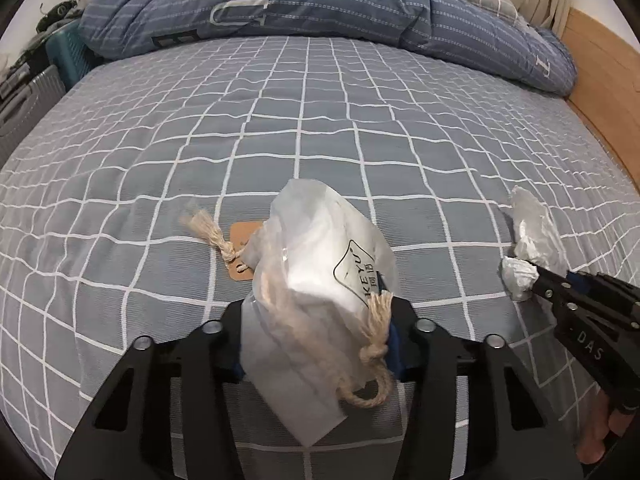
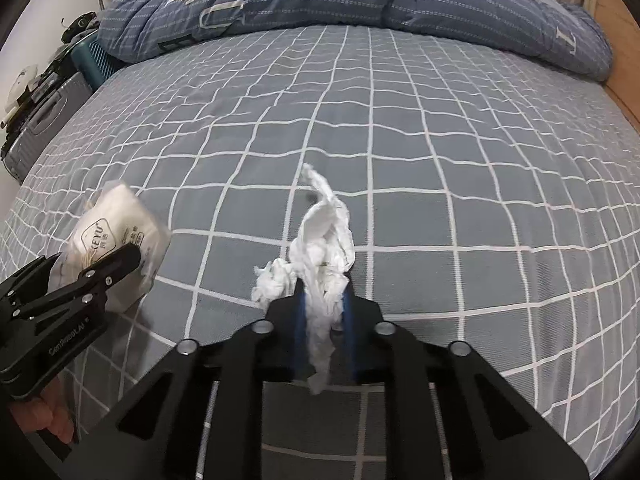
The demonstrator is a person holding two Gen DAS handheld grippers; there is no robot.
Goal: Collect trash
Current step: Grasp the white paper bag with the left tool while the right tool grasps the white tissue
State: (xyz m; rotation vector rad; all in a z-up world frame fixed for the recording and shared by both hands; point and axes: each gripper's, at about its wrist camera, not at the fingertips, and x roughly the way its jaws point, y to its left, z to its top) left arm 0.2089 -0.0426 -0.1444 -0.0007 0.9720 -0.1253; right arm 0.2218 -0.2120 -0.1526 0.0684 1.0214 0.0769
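Left wrist view: the left gripper (image 1: pixel 316 316) is clamped on a translucent white bag (image 1: pixel 320 280) with twine cord, at lower centre, long axis running up-frame along the fingers. A brown tag (image 1: pixel 242 236) lies on the grey checked bedsheet (image 1: pixel 280 120), just upper left of the bag. The right gripper (image 1: pixel 534 276) is seen at right edge, closed on crumpled tissue (image 1: pixel 532 232).

Right wrist view: the right gripper (image 2: pixel 324 300) is pinched together on the tissue (image 2: pixel 326 248), which stands up-frame at centre. The bag (image 2: pixel 116 236) is held at left by the left gripper (image 2: pixel 96 264). Both pieces are judged gripped; lifting clear comes next.
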